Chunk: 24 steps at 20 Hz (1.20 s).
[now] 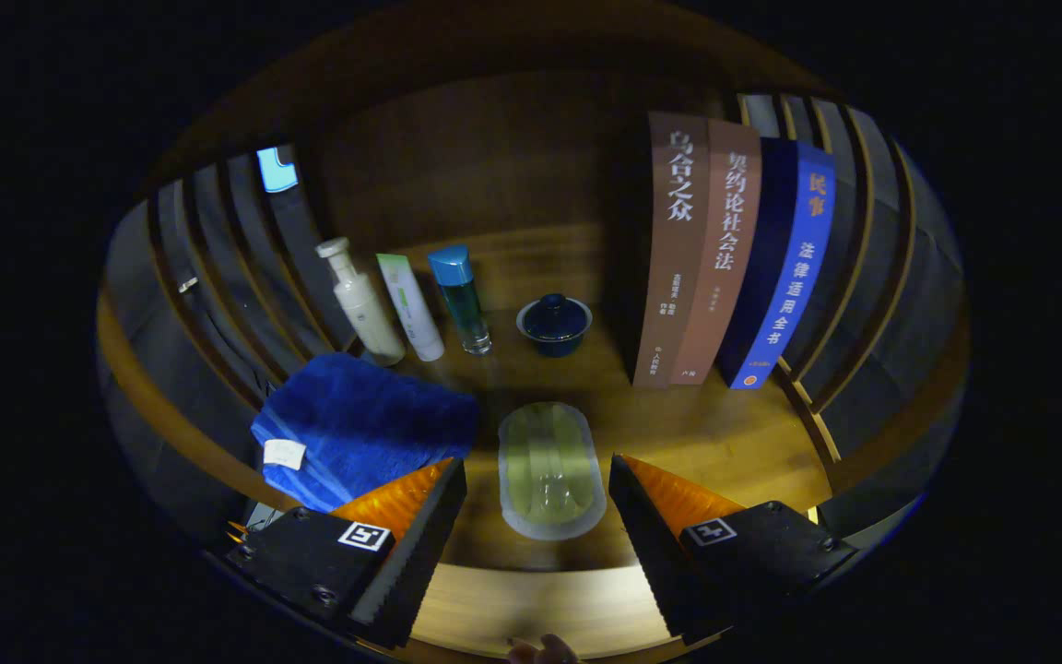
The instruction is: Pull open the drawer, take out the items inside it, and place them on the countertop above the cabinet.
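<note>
Gripper [537,503]: fingers spread wide, holding nothing, aimed along the countertop [725,443].

Fingertip of a person [545,650]: just visible below the fingers, at the wooden front edge.

Soap dish [551,470]: pale, oval, translucent, lying flat on the countertop between the two fingers and slightly ahead of them; neither finger touches it. Judged to be an item from the drawer, already set down.

Towel [356,429]: blue, folded, with a small white tag, on the countertop just beside the left finger and partly behind it.

Lidded cup [554,325]: dark blue, beyond the dish, upright.

Bottles, in a row to the left of the cup: blue-capped bottle [464,300], white tube [411,309], cream bottle [360,304]; all stand upright, close together, behind the towel.

Books [734,254]: three, upright, to the right of the cup, spines facing the gripper.

Slatted walls [218,277]: on both sides; wooden back panel beyond.

Drawer: below this surface by the task's wording; whether items remain inside cannot be told.

Step in hand (judgement): release of the dish onto the countertop, placement looking complete.

Next move calls for: backing straight off without nudging the dish or towel, then dropping to the drawer to check for anything left.
</note>
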Each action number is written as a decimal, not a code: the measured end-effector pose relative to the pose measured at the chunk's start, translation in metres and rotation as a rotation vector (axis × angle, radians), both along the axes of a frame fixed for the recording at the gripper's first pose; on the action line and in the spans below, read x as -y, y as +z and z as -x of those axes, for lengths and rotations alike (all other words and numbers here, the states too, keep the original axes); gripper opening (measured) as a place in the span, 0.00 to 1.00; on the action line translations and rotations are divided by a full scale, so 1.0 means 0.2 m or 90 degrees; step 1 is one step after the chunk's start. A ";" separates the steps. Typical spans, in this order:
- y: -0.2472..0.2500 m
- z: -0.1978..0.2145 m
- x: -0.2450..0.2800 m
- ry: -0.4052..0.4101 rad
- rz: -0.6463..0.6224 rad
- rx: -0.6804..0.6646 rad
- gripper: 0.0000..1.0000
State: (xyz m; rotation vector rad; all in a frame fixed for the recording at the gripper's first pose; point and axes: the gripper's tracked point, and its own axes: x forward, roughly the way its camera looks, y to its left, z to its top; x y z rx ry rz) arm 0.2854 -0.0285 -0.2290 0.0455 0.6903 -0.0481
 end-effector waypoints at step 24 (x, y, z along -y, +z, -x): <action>-0.46 1.52 -0.09 0.006 0.025 0.299 0.99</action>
